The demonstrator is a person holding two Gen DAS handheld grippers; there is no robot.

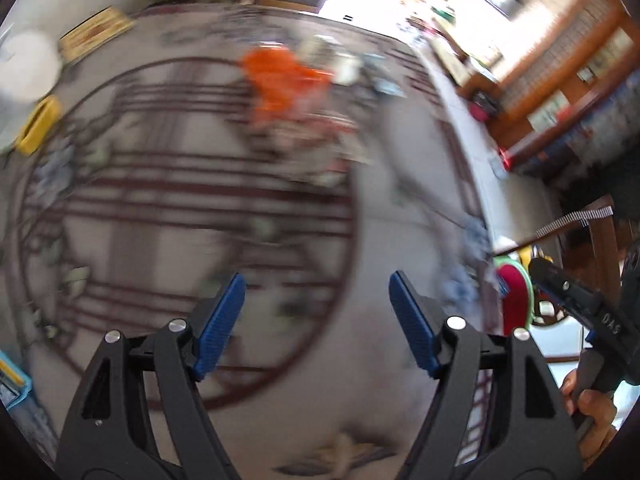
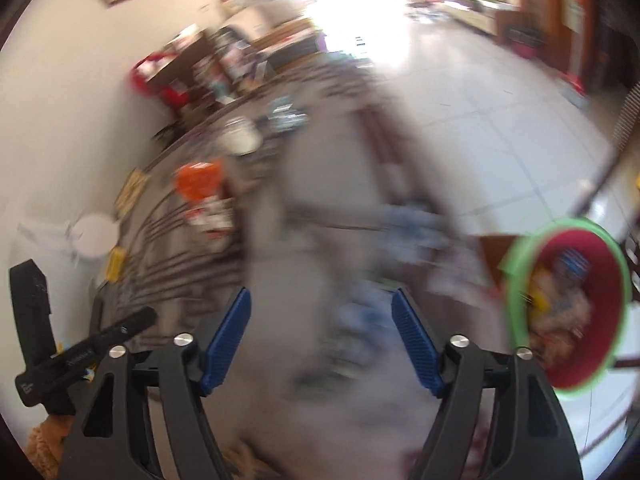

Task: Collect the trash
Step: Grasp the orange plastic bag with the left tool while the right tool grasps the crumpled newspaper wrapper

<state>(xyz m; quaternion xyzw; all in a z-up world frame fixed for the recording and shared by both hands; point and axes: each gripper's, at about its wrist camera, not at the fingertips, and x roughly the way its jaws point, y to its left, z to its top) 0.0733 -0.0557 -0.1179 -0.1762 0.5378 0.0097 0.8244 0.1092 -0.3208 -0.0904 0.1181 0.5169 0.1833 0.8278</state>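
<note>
Both views are motion-blurred. My left gripper (image 1: 316,324) is open and empty above a patterned rug (image 1: 180,208). An orange wrapper (image 1: 280,80) lies on the rug far ahead, with pale scraps (image 1: 348,68) beside it. My right gripper (image 2: 320,340) is open and empty over the same rug (image 2: 328,240). The orange wrapper (image 2: 198,180) lies ahead to its left. A red bin with a green rim (image 2: 568,312) stands at the right and holds several pieces of trash. The bin also shows in the left wrist view (image 1: 516,296), beside the other gripper's body.
A white round container (image 1: 28,68) and a yellow object (image 1: 38,124) sit at the rug's left edge. Cluttered furniture (image 2: 192,68) lines the far wall. Tiled floor (image 2: 500,120) lies to the right. A brown fuzzy thing (image 2: 44,444) is at bottom left.
</note>
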